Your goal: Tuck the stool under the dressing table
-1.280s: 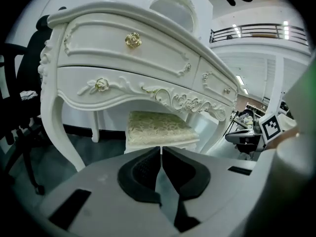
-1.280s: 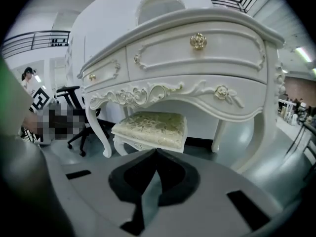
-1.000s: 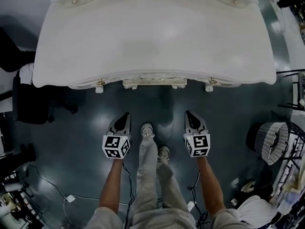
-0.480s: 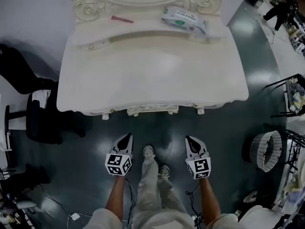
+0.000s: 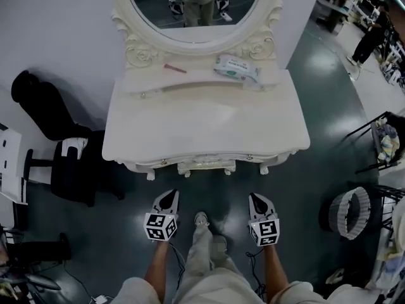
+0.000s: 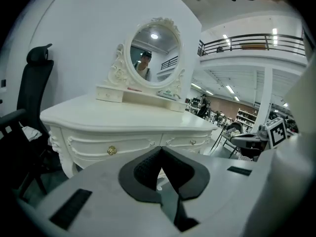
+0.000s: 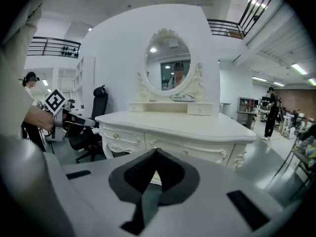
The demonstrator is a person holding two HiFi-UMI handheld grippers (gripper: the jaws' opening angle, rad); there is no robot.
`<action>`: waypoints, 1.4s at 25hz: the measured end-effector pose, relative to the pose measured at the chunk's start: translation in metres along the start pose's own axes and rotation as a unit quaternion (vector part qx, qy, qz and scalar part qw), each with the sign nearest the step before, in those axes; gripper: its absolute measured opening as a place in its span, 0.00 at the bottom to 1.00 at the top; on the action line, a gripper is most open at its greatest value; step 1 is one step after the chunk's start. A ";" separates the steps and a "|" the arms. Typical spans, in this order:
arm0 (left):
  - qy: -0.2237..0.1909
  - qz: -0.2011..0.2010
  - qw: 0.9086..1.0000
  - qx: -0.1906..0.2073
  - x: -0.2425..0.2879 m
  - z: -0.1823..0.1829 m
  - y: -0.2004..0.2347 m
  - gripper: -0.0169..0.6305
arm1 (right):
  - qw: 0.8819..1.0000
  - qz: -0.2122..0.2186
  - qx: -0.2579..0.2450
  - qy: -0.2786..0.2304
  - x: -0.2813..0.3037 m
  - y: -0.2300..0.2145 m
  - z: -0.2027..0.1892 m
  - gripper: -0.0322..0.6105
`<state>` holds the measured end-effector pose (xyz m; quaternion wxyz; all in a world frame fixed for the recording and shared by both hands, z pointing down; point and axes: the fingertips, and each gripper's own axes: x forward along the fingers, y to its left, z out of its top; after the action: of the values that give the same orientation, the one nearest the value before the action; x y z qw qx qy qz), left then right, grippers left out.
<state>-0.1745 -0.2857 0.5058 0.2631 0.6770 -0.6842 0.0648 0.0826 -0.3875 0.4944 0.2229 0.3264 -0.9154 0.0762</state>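
The white dressing table [image 5: 209, 125] with its oval mirror [image 5: 196, 5] stands in front of me against the wall. No stool shows in any view; the table top hides the space beneath it. My left gripper [image 5: 169, 198] and right gripper [image 5: 256, 199] hang side by side over the dark floor, a short way from the table's front edge. Both point at the table, jaws shut and empty. In the left gripper view the table [image 6: 123, 122] lies beyond the closed jaw tips [image 6: 159, 149]. The right gripper view shows the same table [image 7: 197, 125] past its tips [image 7: 155, 152].
A black office chair [image 5: 69, 170] stands left of the table. A wire basket [image 5: 353, 211] and a dark rack [image 5: 386, 138] are at the right. A pack of wipes [image 5: 237, 67] and a red pen [image 5: 175, 68] lie on the table's shelf. A person [image 5: 370, 37] stands far right.
The view has risen and drawn back: the table looks smaller and the mirror has come into sight. Both grippers rose with it, still shut and side by side.
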 end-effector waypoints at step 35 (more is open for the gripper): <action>-0.073 0.031 0.996 0.036 -0.150 0.082 -0.093 0.05 | 0.995 -0.048 -0.012 -0.091 -0.186 -0.010 0.092 0.05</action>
<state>-0.1153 -0.1953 0.3440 0.1856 0.6671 -0.7199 0.0477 0.1835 -0.3165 0.3279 0.1461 0.3731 -0.9159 0.0240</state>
